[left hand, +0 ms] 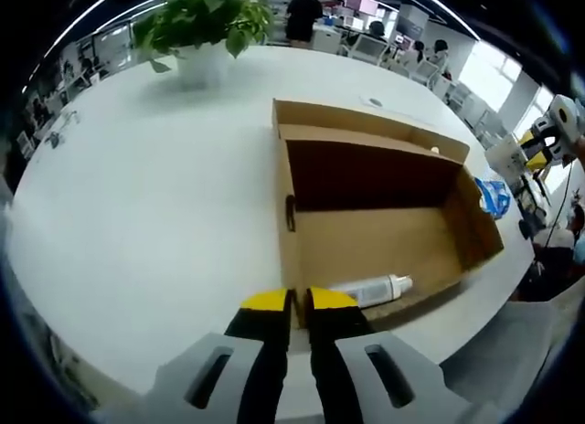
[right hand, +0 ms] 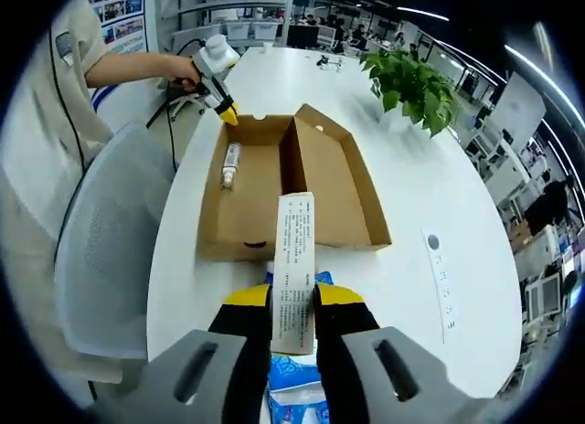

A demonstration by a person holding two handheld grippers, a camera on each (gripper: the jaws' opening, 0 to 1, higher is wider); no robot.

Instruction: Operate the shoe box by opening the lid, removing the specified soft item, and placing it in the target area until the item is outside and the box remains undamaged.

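Right hand-held gripper (right hand: 292, 301) clamps a slim white box (right hand: 294, 269) above shoe box (right hand: 247, 209).

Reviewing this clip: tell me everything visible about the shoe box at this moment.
The shoe box is plain brown cardboard, open, its hinged lid folded flat on the white table beside the base. A slot-shaped finger hole shows in one end wall. Inside the base lies a small white tube-like bottle against one wall. The left tool is shut on the rim of an end wall. At the opposite end, the right tool holds a white printed carton over the edge. No tears or crushing show.
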